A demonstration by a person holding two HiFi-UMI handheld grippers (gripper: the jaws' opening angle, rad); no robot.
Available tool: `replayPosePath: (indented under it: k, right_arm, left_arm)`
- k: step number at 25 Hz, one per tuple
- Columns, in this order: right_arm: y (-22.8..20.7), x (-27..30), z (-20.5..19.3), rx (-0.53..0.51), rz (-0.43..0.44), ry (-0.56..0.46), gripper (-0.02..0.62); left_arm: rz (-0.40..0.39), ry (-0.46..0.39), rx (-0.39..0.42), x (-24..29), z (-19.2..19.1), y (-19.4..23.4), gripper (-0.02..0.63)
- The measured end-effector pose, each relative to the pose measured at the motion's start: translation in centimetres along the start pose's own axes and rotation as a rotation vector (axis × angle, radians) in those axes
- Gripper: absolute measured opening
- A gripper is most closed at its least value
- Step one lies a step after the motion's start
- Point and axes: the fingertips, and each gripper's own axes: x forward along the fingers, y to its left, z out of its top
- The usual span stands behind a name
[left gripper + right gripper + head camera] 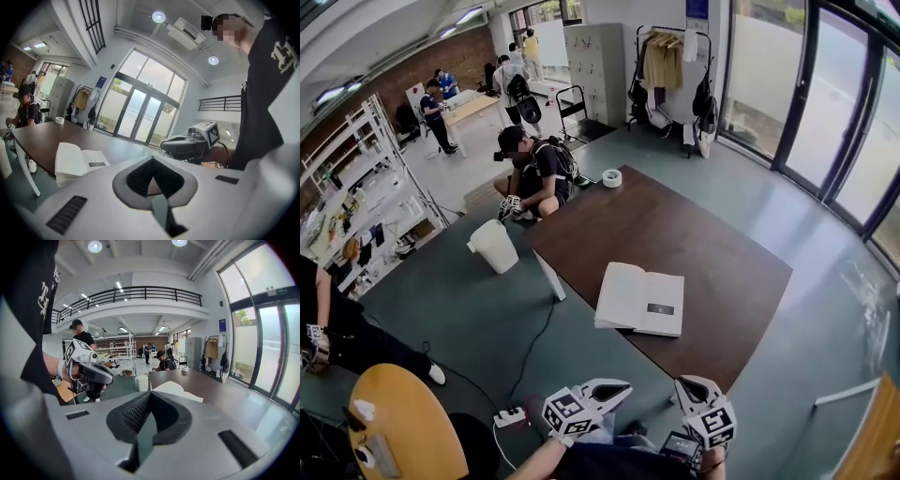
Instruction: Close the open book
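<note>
- White pages of the open book (639, 299) lie flat on the brown counter (694, 234), toward its near edge and well apart from both claws.
- Left claw (622, 385) and right claw (682, 383) are pressed together with nothing pinched.
- Risk, as judged: if a shut tip is pushed in flat, the book may be slid off or a page creased.
- Both halves are shown only in the head view; the thick page edge is shown in the left gripper view.

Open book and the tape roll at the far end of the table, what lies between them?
Nothing: the head view shows only bare brown tabletop between the open book and the tape roll.
</note>
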Motion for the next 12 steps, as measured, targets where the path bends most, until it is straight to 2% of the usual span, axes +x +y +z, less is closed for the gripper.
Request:
replayPosePath:
  k: [6, 12]
  right_arm:
    - [-0.3, 3.4, 1.6, -0.046, -0.033, 0.038, -0.012]
    - [0.4, 7.0, 3.8, -0.127, -0.033, 0.1, -0.012]
  left_arm:
    - [-0.041, 0.007, -0.018, 0.0, 0.5, 3.6, 0.006]
    - [-0.047, -0.022, -0.036, -0.7, 1.8, 7.8, 0.005]
